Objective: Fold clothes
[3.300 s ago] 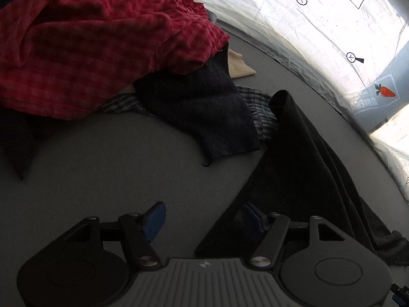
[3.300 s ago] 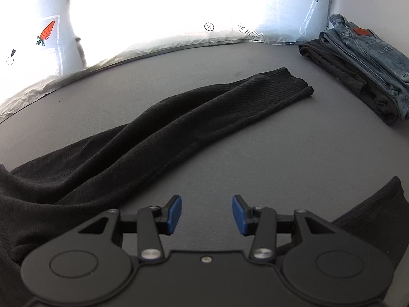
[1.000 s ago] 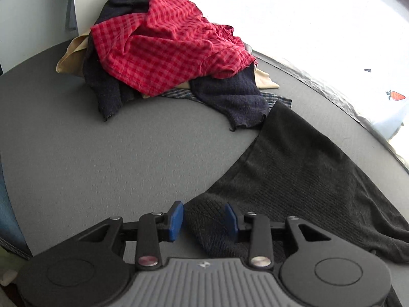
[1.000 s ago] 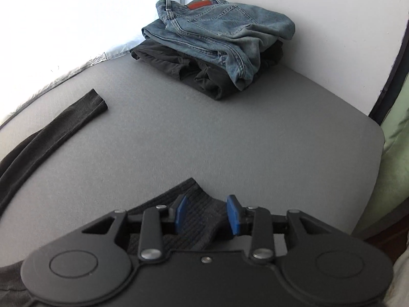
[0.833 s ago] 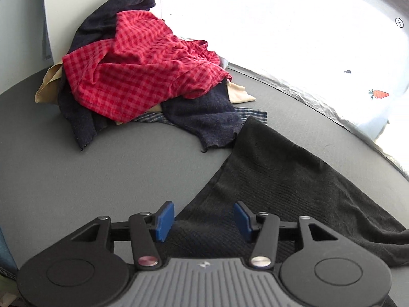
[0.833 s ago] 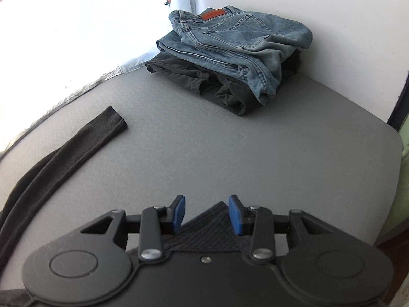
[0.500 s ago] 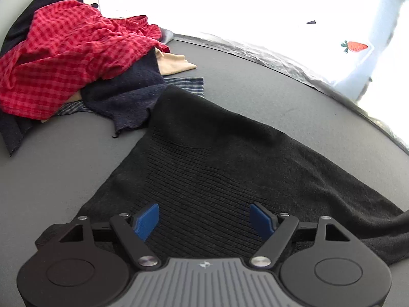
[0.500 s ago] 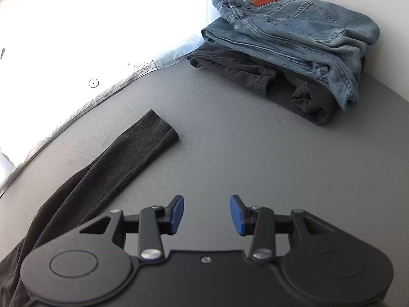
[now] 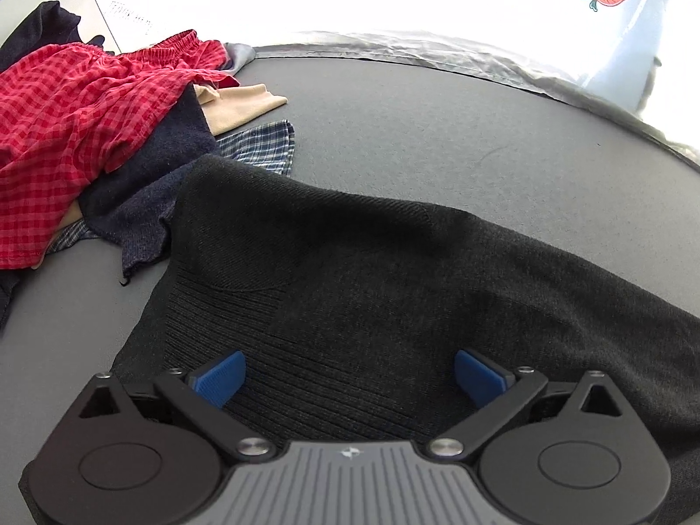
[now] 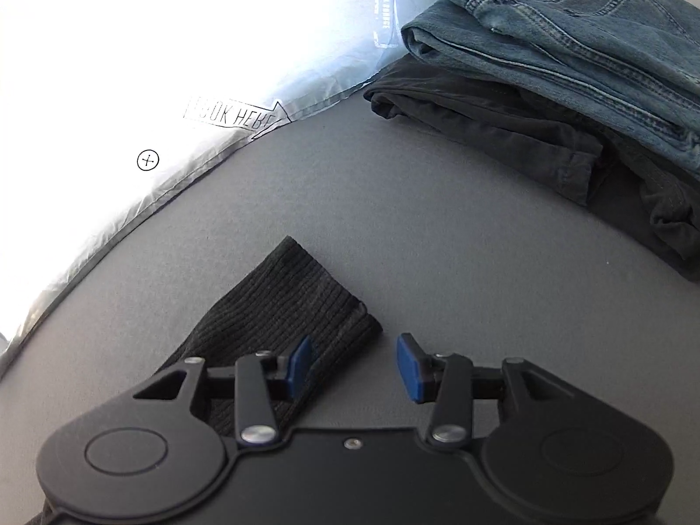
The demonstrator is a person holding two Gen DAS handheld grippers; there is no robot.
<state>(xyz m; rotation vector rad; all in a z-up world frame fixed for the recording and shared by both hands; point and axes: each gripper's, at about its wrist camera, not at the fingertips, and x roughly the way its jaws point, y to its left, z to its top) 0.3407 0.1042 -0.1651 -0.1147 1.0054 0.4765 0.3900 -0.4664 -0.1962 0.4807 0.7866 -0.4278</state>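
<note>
A black ribbed sweater (image 9: 393, 271) lies spread flat on the grey table (image 9: 415, 127). My left gripper (image 9: 348, 376) is open wide just above its ribbed hem, holding nothing. In the right wrist view the sweater's sleeve cuff (image 10: 293, 302) lies flat on the table (image 10: 393, 227). My right gripper (image 10: 354, 365) is open over the cuff's right edge, its left pad above the cloth, and holds nothing.
A heap of unfolded clothes, topped by a red checked garment (image 9: 74, 105), lies at the left, touching the sweater. Folded blue jeans (image 10: 582, 30) rest on a folded dark garment (image 10: 525, 131) at the far right. A bright plastic sheet (image 10: 183, 65) lines the far edge.
Both grippers let go of the sweater's hem corners and opened. The left one moved over the sweater's body. The right one swung left to the sleeve cuff.
</note>
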